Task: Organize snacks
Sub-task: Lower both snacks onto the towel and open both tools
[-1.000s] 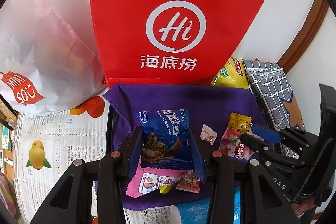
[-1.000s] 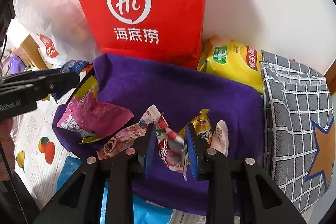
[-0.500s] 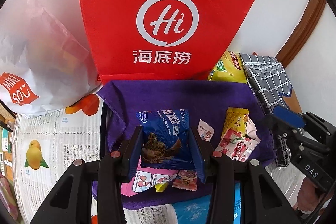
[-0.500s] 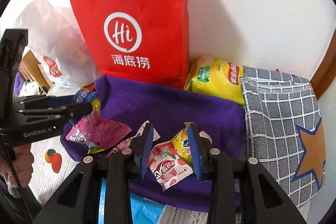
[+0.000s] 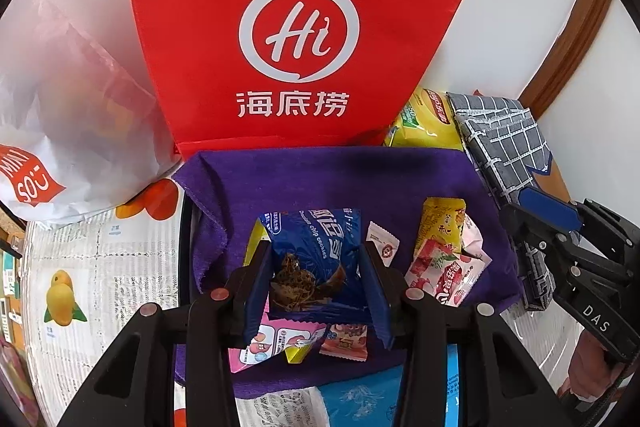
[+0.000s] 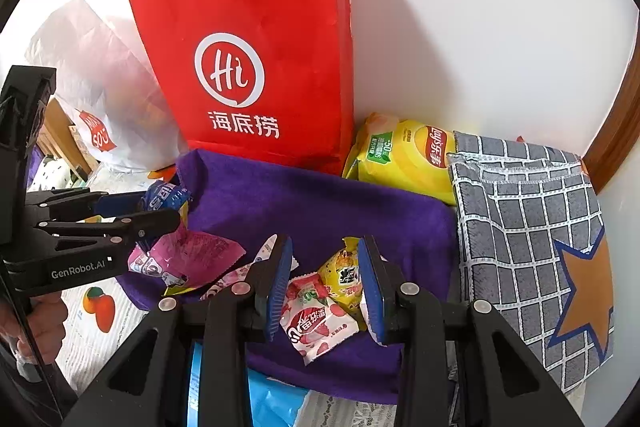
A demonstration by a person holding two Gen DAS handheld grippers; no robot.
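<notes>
The left gripper (image 5: 316, 283) has its blue pads pressed against both sides of a blue chocolate chip cookie packet (image 5: 320, 259), holding it above the purple cloth (image 5: 320, 179). Under it lie a pink packet (image 5: 272, 343) and a small red-and-white sweet (image 5: 346, 341). The right gripper (image 6: 324, 287) stands apart from the snacks, jaws spread with nothing between them; past its fingertips a strawberry candy packet (image 6: 316, 327) and a yellow snack packet (image 6: 344, 277) lie loose on the cloth. Behind the cloth a red Haidilao paper bag (image 6: 256, 67) stands against the wall, with a white Miniso bag (image 5: 60, 99) to its left and a yellow Lay's chip bag (image 6: 404, 155) and a grey checked cloth (image 6: 528, 227) to its right. Only the right wrist view shows the red bag's string handles and the person's hand (image 6: 40, 327) holding the left gripper; only the left wrist view shows the cookie print on the blue packet.
</notes>
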